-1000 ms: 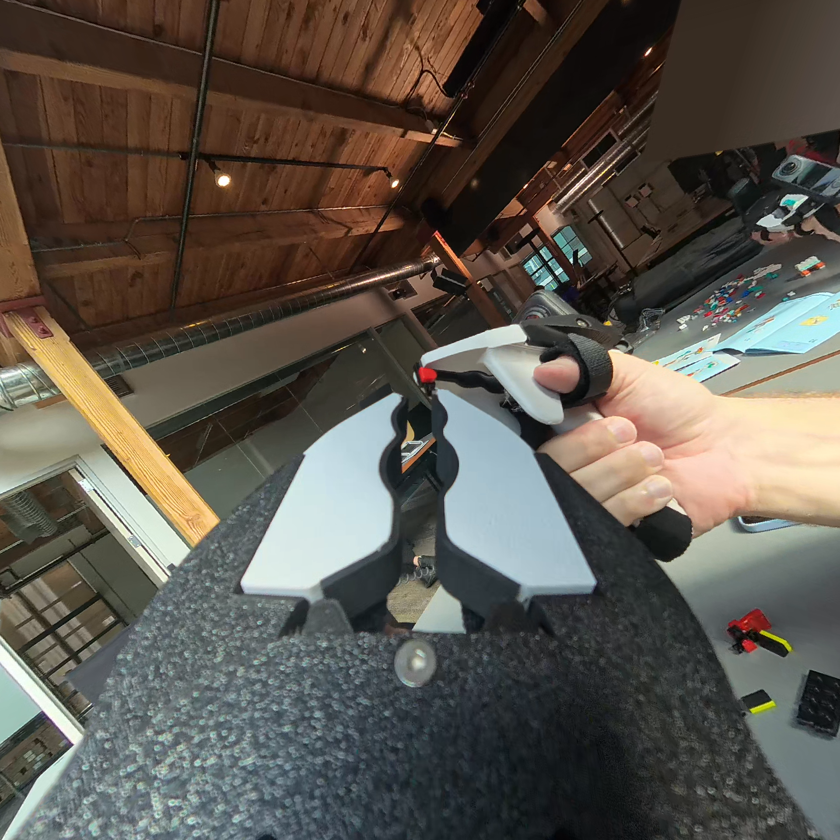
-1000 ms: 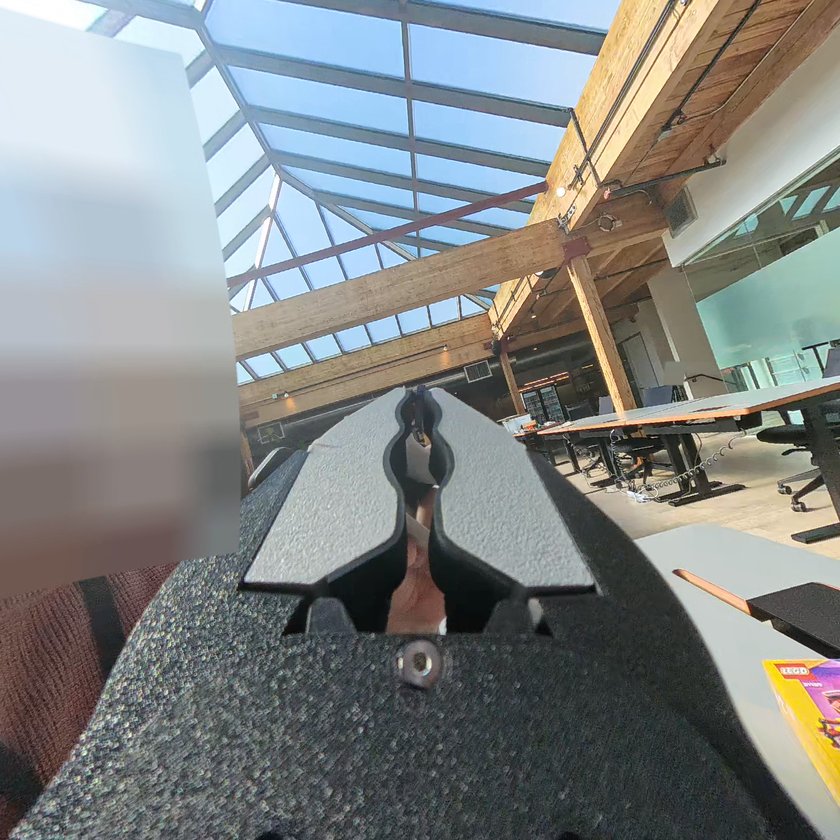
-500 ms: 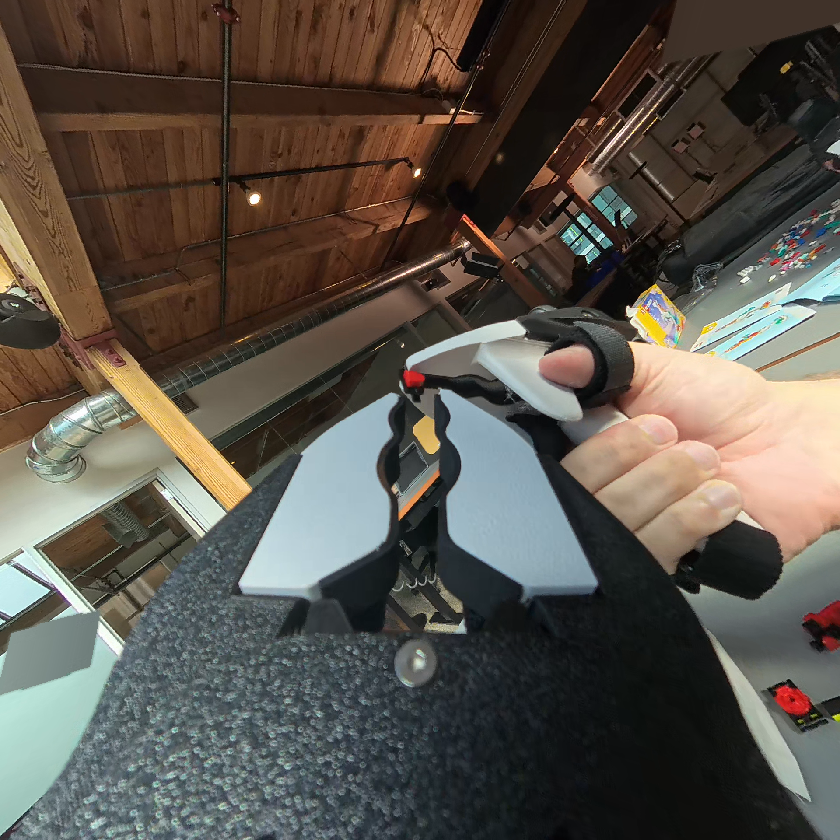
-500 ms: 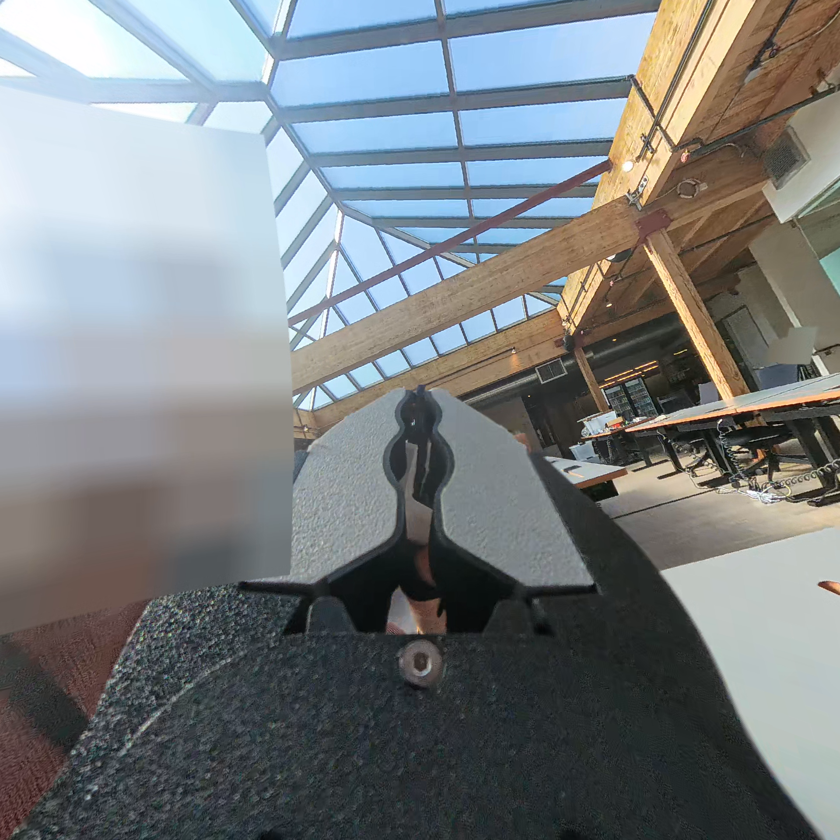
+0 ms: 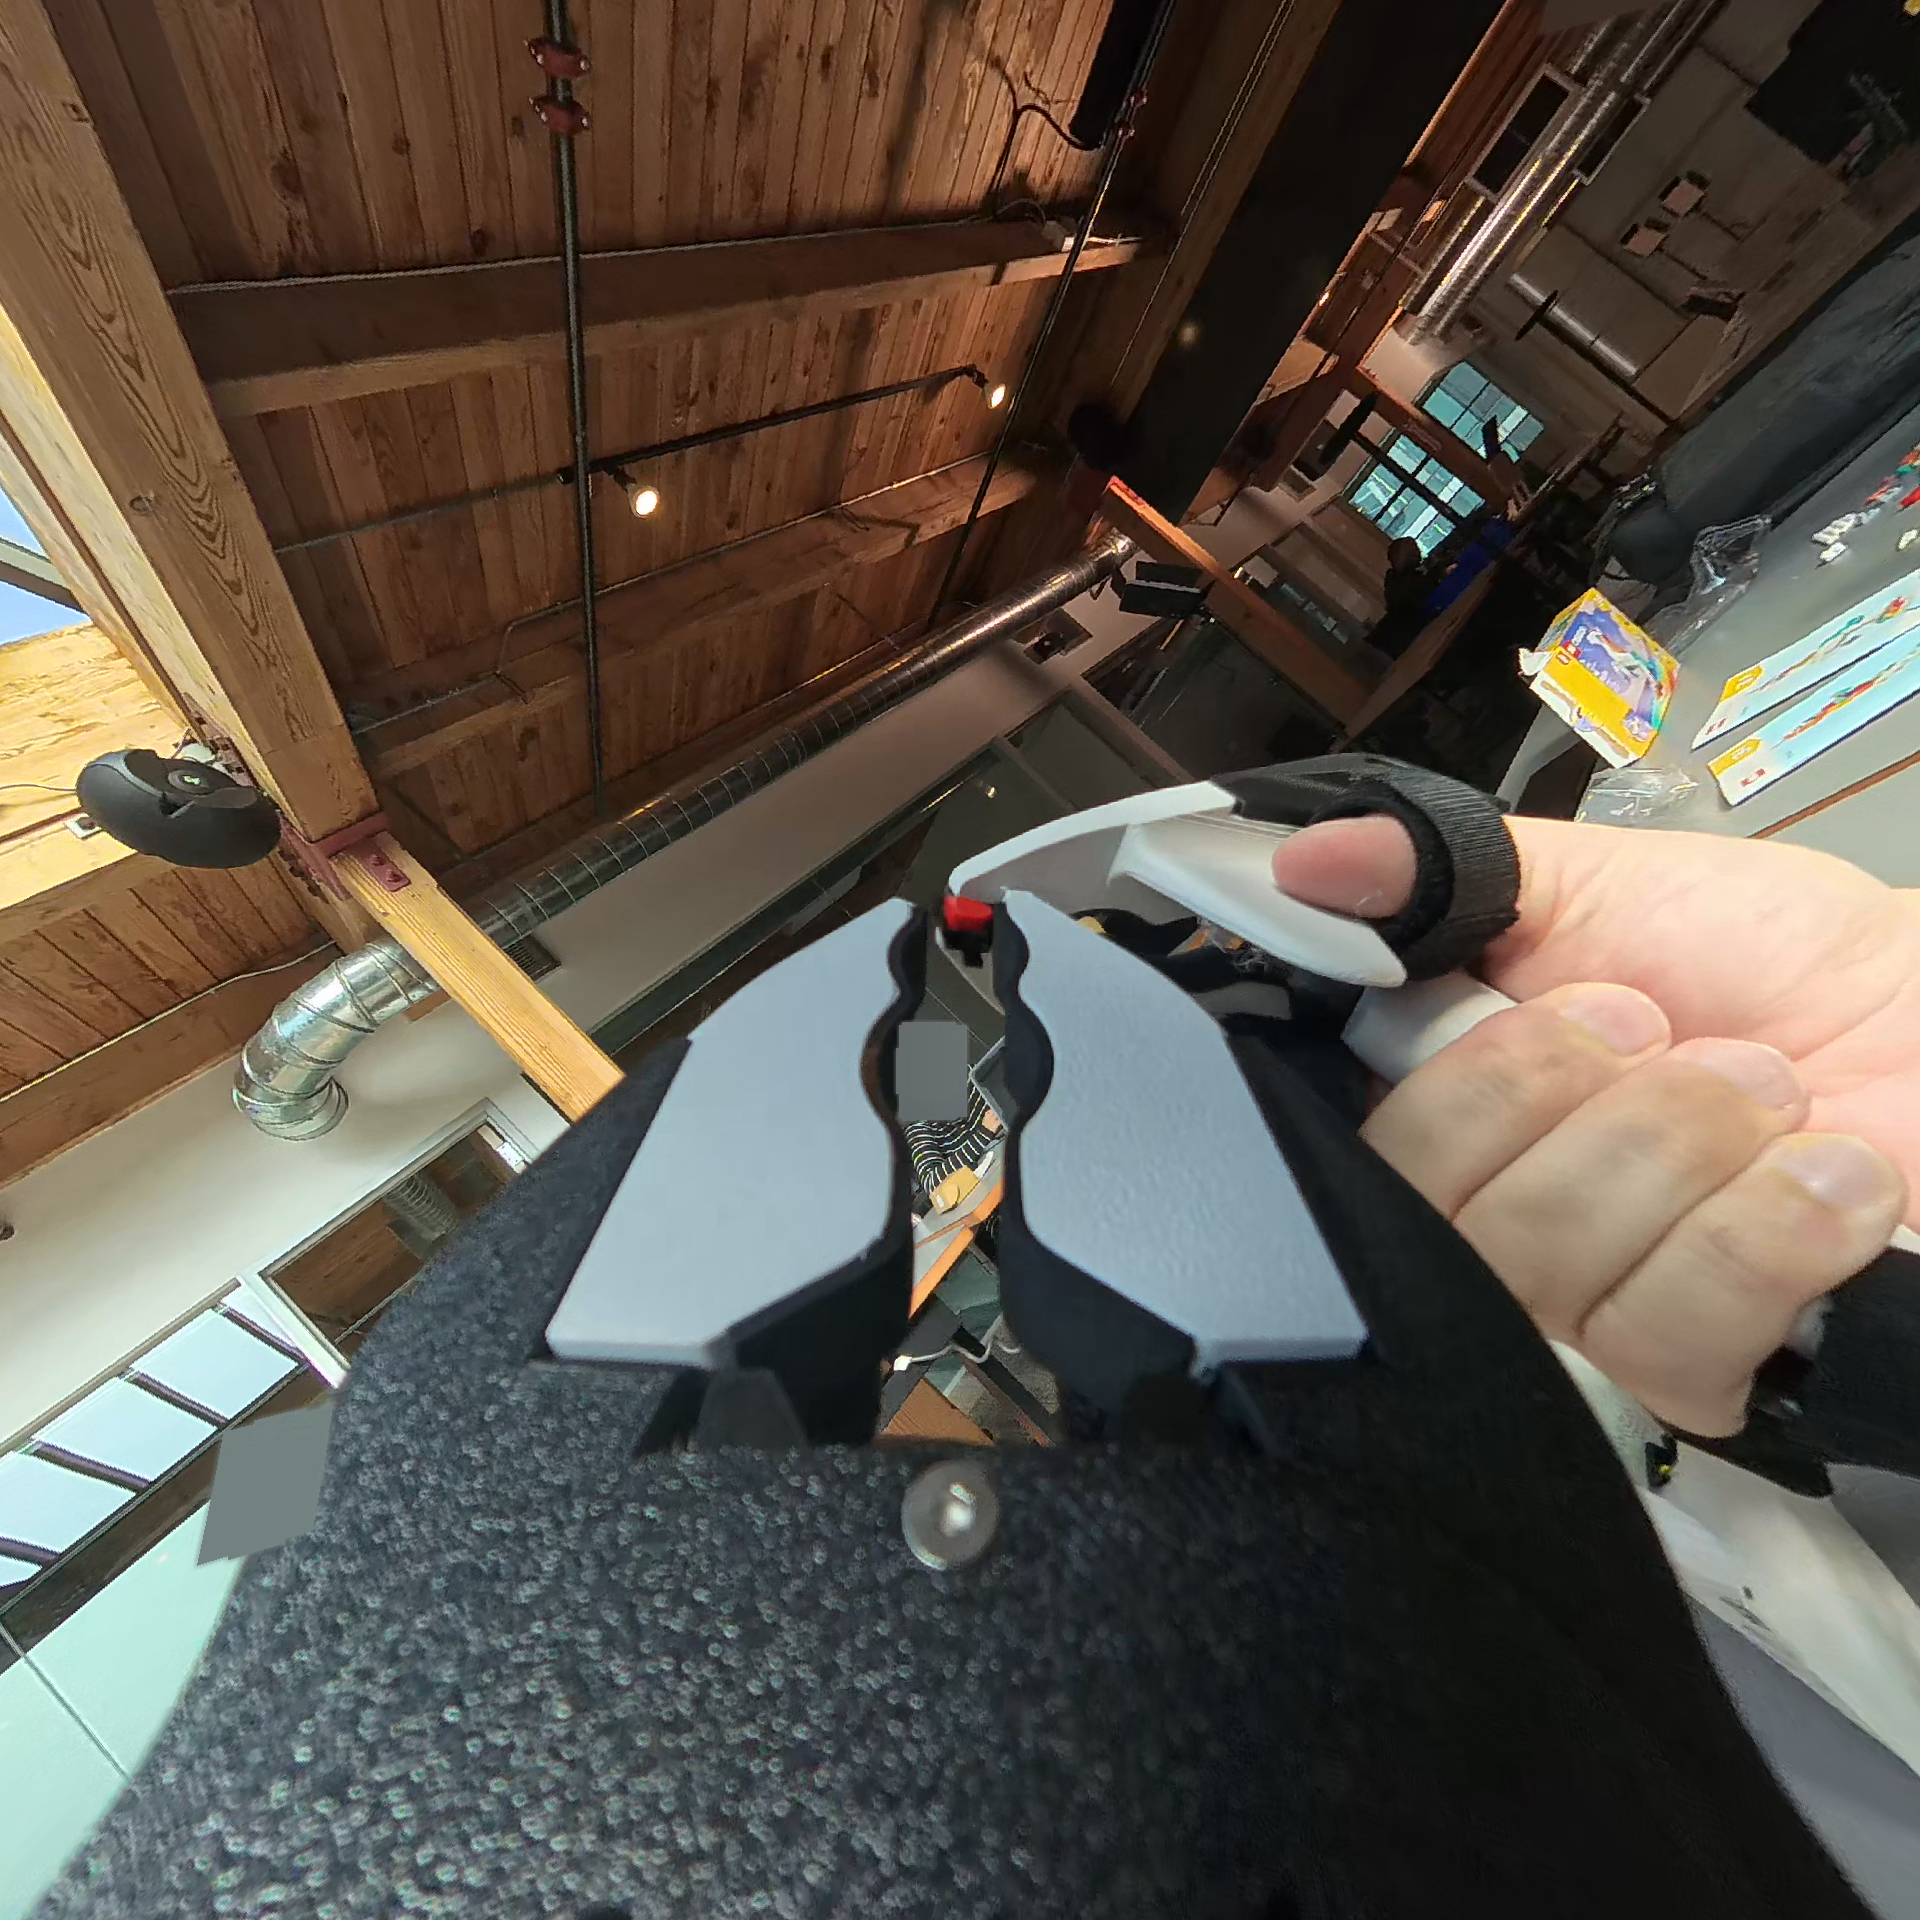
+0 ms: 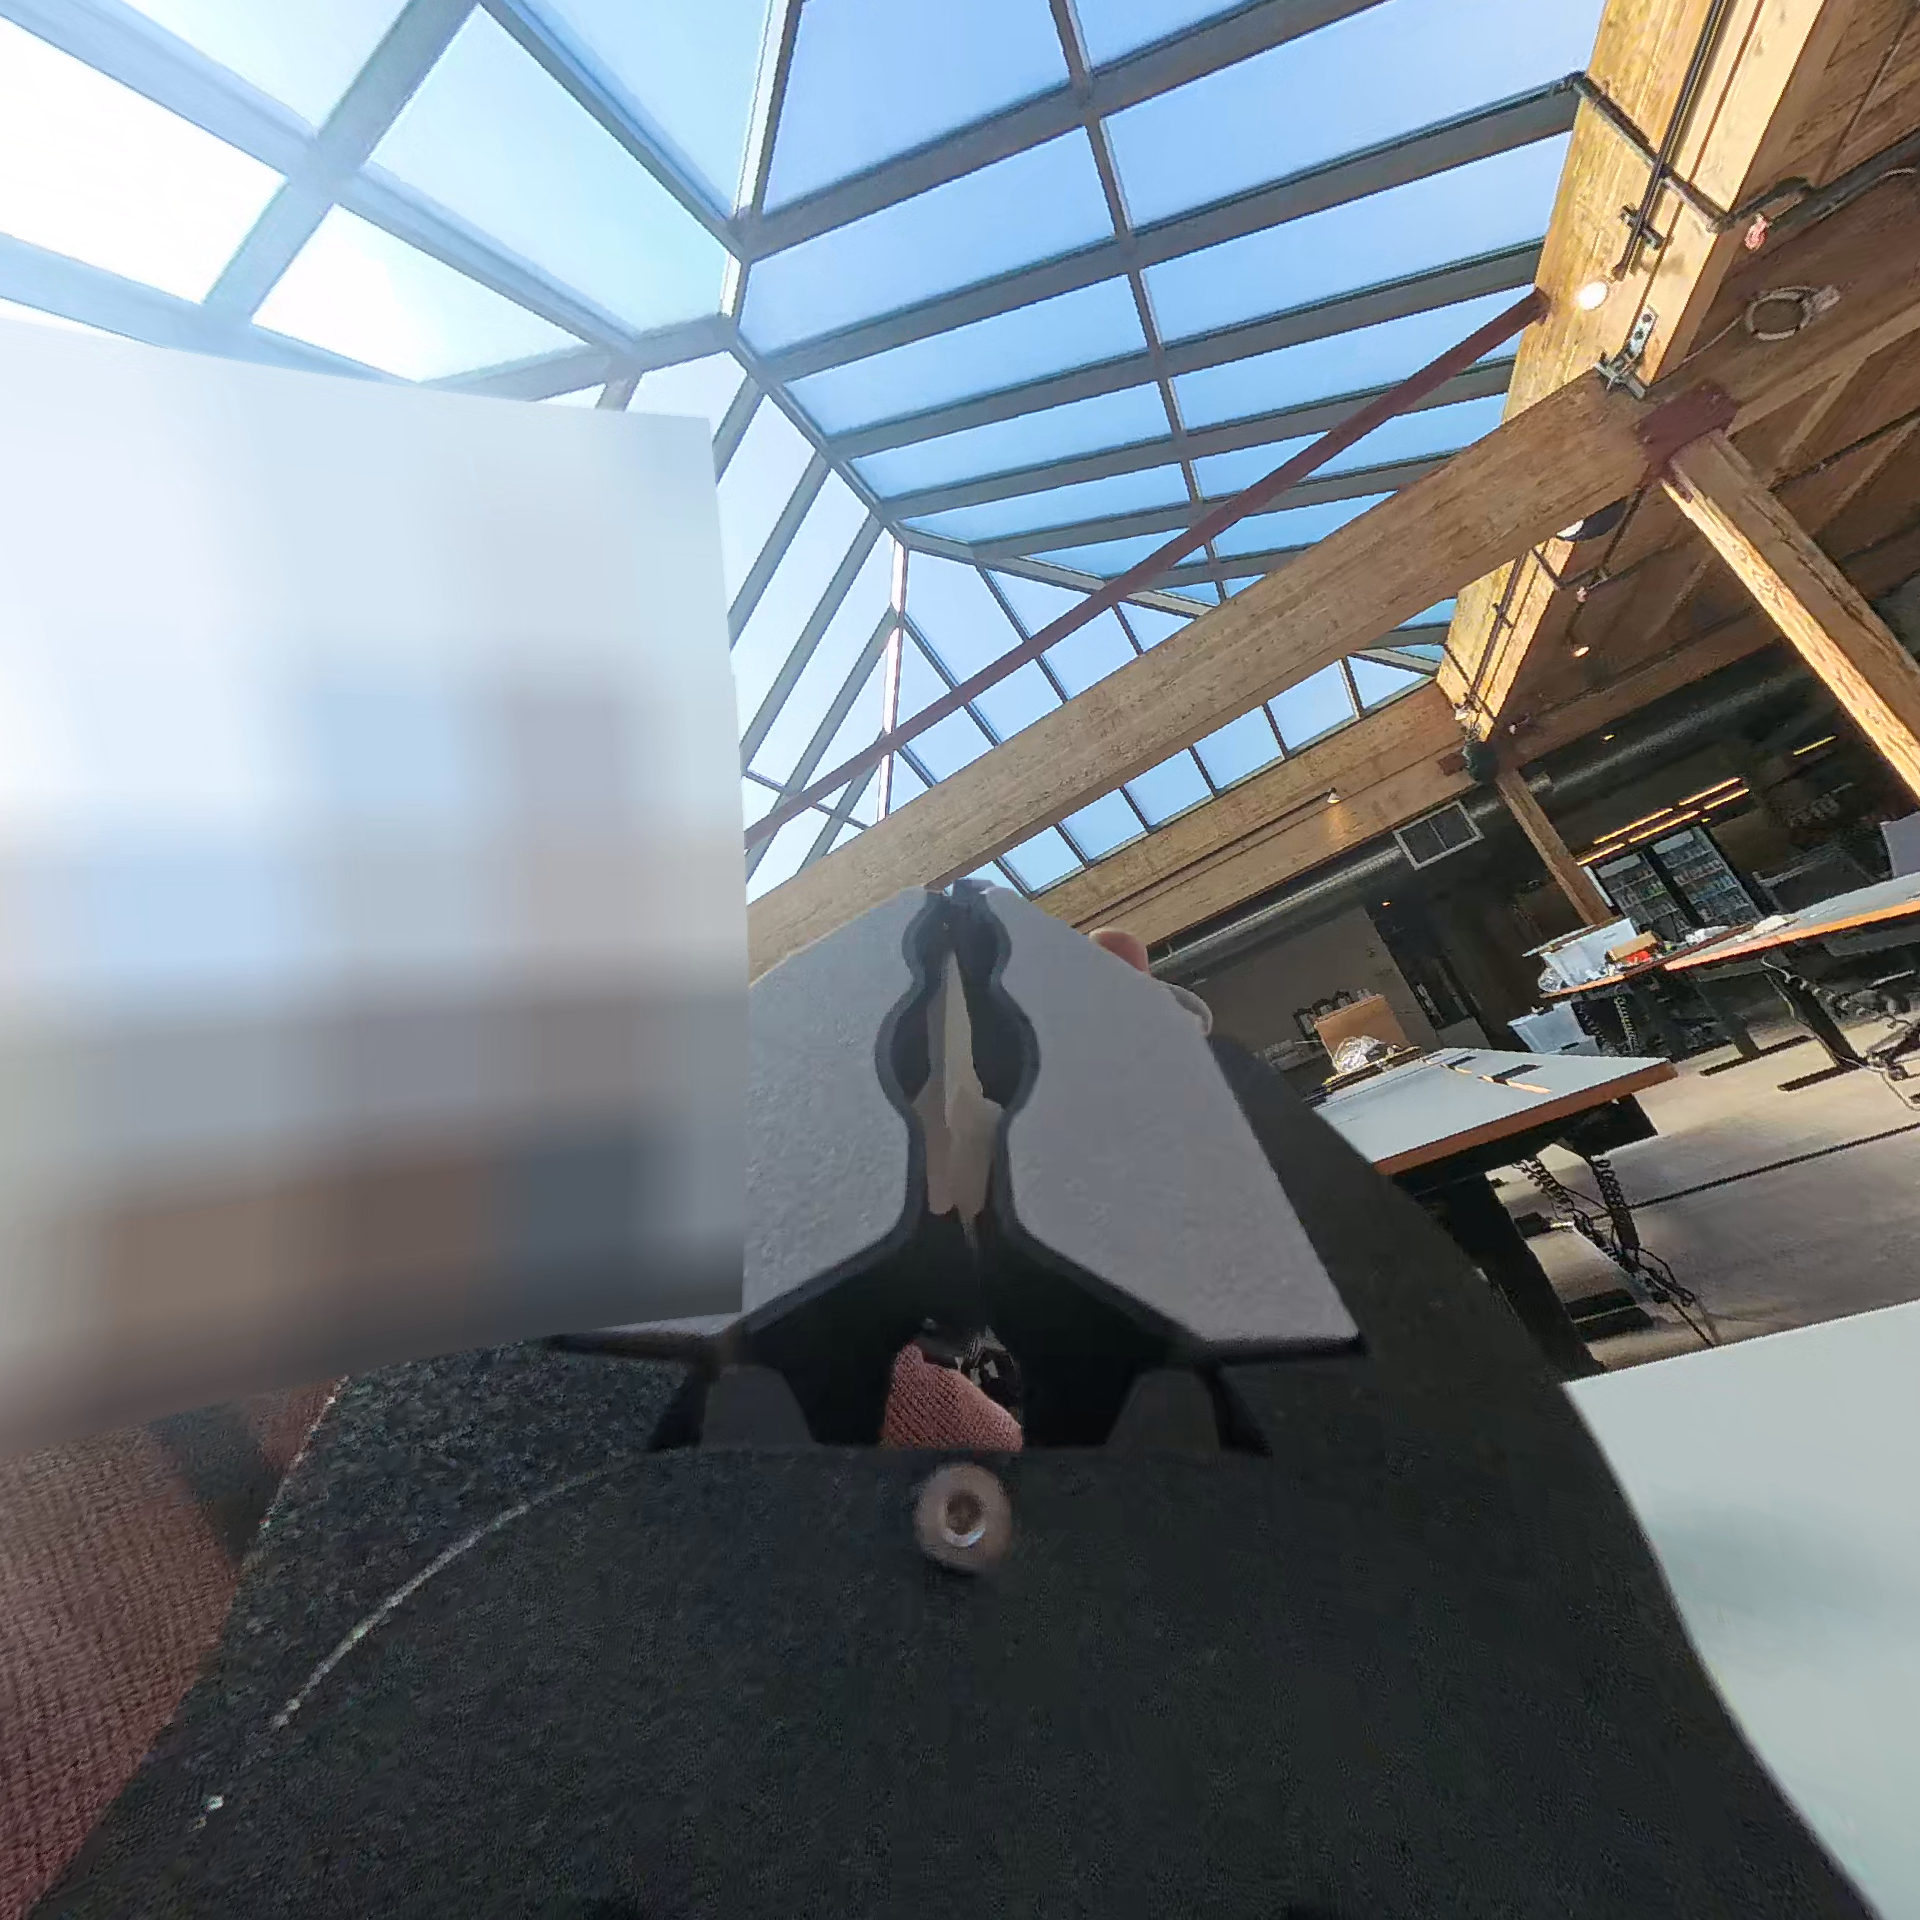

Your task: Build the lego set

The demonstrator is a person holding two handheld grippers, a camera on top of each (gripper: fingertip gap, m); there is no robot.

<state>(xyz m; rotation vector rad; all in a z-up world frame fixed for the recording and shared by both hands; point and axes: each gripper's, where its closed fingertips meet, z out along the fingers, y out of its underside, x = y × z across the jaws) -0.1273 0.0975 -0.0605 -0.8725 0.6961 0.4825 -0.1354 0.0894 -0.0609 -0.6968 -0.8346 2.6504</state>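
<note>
Grey, pebbled plastic fills both wrist views, each gripper tilted up toward the wooden ceiling (image 5: pixel 727 312) and the glass skylight (image 6: pixel 1039 260). The left gripper (image 5: pixel 956 925) has its fingers (image 5: pixel 769 1143) a little apart, a narrow gap running between them with nothing clamped. Just beyond its tips the right gripper (image 5: pixel 971 914), gripped by a hand (image 5: pixel 1662 1091), has its fingers closed on a small red lego piece (image 5: pixel 966 914) that sits in line with the left gripper's gap. In the right wrist view the right gripper (image 6: pixel 961 896) has its tips pressed together. A yellow lego box (image 5: pixel 1600 686) and instruction booklets (image 5: pixel 1808 686) lie far off on the grey table (image 5: pixel 1849 810).
</note>
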